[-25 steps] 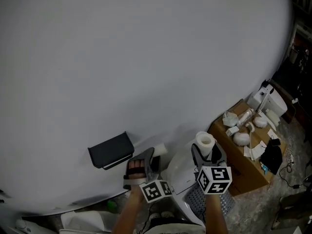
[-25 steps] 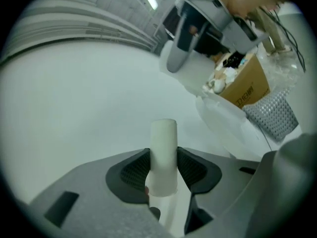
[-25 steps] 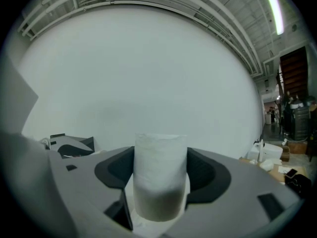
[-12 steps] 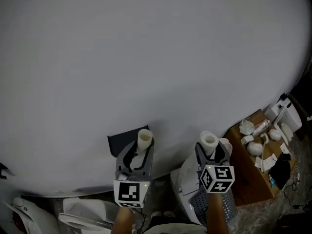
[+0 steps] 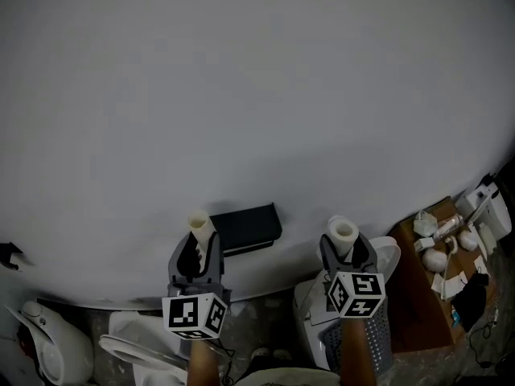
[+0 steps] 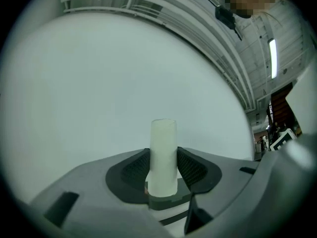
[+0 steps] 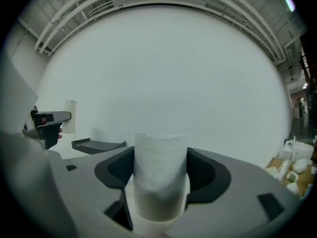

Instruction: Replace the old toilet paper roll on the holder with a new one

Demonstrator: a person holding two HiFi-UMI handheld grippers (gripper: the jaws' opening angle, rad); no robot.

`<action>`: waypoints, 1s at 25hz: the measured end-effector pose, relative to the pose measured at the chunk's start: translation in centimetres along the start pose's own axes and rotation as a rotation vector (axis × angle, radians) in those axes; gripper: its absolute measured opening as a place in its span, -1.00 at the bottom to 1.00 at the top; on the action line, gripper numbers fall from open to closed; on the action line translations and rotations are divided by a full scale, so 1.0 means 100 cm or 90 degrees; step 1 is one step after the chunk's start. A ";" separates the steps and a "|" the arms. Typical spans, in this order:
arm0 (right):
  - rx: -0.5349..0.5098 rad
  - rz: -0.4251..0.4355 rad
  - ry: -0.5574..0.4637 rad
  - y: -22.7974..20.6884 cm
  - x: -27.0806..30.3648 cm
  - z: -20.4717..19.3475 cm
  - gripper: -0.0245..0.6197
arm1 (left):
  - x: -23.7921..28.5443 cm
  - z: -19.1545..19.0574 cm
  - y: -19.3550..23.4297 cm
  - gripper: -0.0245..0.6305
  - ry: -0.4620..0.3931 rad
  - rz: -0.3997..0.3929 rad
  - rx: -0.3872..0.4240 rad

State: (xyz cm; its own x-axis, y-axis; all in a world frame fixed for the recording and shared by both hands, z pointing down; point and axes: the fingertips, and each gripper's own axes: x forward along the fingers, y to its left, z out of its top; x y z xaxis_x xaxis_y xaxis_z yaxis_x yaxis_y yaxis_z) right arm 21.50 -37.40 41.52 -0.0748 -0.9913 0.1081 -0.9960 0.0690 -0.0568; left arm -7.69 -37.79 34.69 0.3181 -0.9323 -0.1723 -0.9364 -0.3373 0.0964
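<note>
Black-and-white marker cubes, two of them, sit lowest in the head view, one (image 5: 195,315) at lower left of centre and one (image 5: 354,293) at lower right of centre, each on top of a grey gripper. Just above the first cube, the left gripper (image 5: 198,252) is clamped on one slim, pale bare tube (image 5: 199,225). In the left gripper view the tube (image 6: 163,152) stands upright with both ribbed pads pressed against its sides, and the tube rises well above the left gripper (image 6: 163,175). Above the second cube, the right gripper (image 5: 344,249) is clenched on one fuller white toilet paper roll (image 5: 342,232). In the right gripper view this roll (image 7: 161,170) is upright, and its soft sides bulge where the two jaws squeeze it. The two grippers are well apart, side by side, both pointing toward the wall. Beyond and between them, nearer the left one, a single dark holder (image 5: 249,227) is mounted on the wall. It appears as a flat dark shelf (image 7: 96,144) at middle left of the right gripper view, bare on top, and neither roll touches it. Behind everything spreads one plain white wall (image 5: 241,79). At the right edge of the head view stands one brown cardboard box (image 5: 412,296), with several small white items on top that are too small to count.
</note>
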 end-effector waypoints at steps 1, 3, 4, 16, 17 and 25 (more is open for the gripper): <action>-0.002 0.004 0.000 0.003 0.002 0.000 0.02 | -0.002 -0.001 0.004 -0.39 0.000 0.006 -0.005; -0.005 0.011 0.000 0.009 0.004 0.001 0.02 | -0.005 -0.001 0.010 -0.39 0.001 0.015 -0.006; -0.007 0.015 -0.001 0.011 0.006 0.001 0.02 | -0.006 0.000 0.013 -0.39 0.001 0.018 -0.005; -0.134 0.050 0.034 0.037 0.025 -0.010 0.02 | -0.014 0.006 0.029 -0.40 0.003 0.035 0.007; -0.163 0.053 0.040 0.038 0.028 -0.012 0.02 | -0.014 0.006 0.030 -0.40 0.003 0.036 0.007; -0.518 0.078 0.090 0.043 0.046 -0.034 0.02 | -0.020 0.005 0.032 -0.40 0.010 0.037 0.012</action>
State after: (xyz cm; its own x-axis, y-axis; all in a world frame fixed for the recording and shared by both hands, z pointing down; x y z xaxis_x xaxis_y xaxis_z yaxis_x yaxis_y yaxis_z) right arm 16.70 -41.32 45.15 -0.1362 -0.9520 0.2741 -0.7007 0.2882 0.6526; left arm -11.35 -36.98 34.83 0.2650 -0.9522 -0.1517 -0.9560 -0.2800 0.0879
